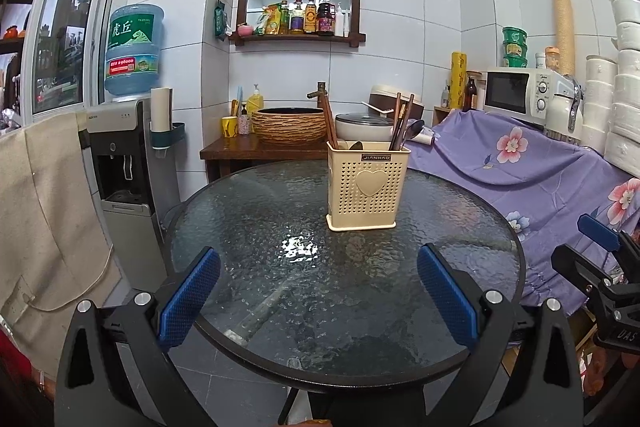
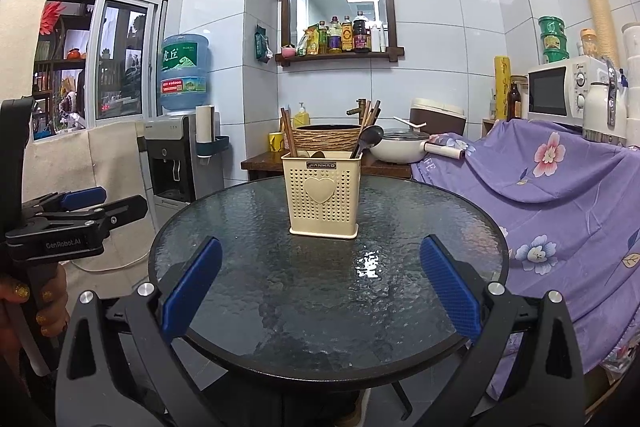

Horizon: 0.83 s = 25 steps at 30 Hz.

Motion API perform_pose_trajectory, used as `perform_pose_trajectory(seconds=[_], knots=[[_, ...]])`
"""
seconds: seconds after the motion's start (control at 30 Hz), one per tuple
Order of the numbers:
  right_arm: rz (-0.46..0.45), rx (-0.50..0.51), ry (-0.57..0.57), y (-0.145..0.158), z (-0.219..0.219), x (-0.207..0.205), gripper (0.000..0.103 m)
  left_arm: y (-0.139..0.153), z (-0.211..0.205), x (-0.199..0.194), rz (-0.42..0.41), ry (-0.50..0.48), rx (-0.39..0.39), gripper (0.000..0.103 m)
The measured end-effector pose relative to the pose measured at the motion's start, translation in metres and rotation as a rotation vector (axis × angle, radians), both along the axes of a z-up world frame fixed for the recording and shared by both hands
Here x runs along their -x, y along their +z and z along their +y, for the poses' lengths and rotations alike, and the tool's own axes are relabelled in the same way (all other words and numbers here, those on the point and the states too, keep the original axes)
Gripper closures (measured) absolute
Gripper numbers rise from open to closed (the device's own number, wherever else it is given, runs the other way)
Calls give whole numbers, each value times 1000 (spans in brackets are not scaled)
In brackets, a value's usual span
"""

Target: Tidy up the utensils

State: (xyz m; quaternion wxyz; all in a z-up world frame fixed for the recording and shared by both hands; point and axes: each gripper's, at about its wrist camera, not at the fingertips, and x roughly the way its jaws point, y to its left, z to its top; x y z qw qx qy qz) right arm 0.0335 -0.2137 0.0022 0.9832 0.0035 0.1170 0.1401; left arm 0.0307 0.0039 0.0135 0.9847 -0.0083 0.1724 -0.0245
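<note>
Both tools gape wide and hold nothing: left tool (image 1: 318, 291) and right tool (image 2: 320, 283) hover over the near edge of the round glass counter (image 2: 248, 267), well apart from the cream utensil holder (image 2: 324, 195) standing upright toward its far side, chopsticks (image 2: 370, 117) and a dark spoon (image 2: 370, 137) inside

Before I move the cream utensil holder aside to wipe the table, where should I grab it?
Grip the utensil holder across its two flat side walls, just below the rim, coming in level from the front with the right gripper, which is open and nearly facing it. The upright box shape suits this, and chopsticks and a spoon sticking out block a top grasp.
</note>
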Motion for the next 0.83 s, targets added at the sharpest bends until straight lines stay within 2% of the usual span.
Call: perform_pose_trajectory(seconds=[0.83], knots=[[4,8,9,-3,5,0,6,-1,1,-2,16,-1,8,6]])
